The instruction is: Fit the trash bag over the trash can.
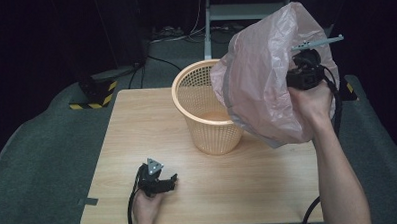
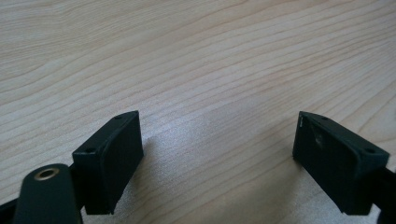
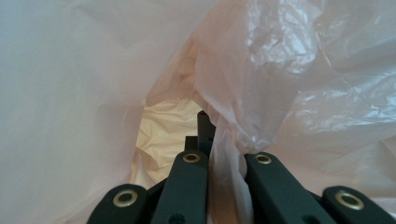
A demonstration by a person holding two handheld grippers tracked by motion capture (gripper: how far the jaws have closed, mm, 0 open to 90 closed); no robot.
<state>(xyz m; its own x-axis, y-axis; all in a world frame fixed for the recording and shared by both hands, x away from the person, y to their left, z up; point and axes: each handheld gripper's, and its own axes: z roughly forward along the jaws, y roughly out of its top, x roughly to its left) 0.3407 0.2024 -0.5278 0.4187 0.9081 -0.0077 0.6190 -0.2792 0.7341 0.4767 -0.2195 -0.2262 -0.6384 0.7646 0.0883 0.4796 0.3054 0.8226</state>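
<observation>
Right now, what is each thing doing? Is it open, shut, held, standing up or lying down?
Pink plastic bag: held up in the air, puffed out, over the basket's right side.
Orange mesh basket: upright on the table, no liner inside.
Right gripper: jaws shut on the bag.
Left gripper: jaws open, nothing between them, low over the wooden table.

One light wooden rectangular table (image 1: 137, 144) carries one orange plastic mesh basket (image 1: 206, 111). One thin, translucent pink plastic bag (image 1: 260, 85) hangs over it. Two black hand-held grippers: the left gripper (image 1: 161, 182) and the right gripper (image 1: 305, 70).
</observation>
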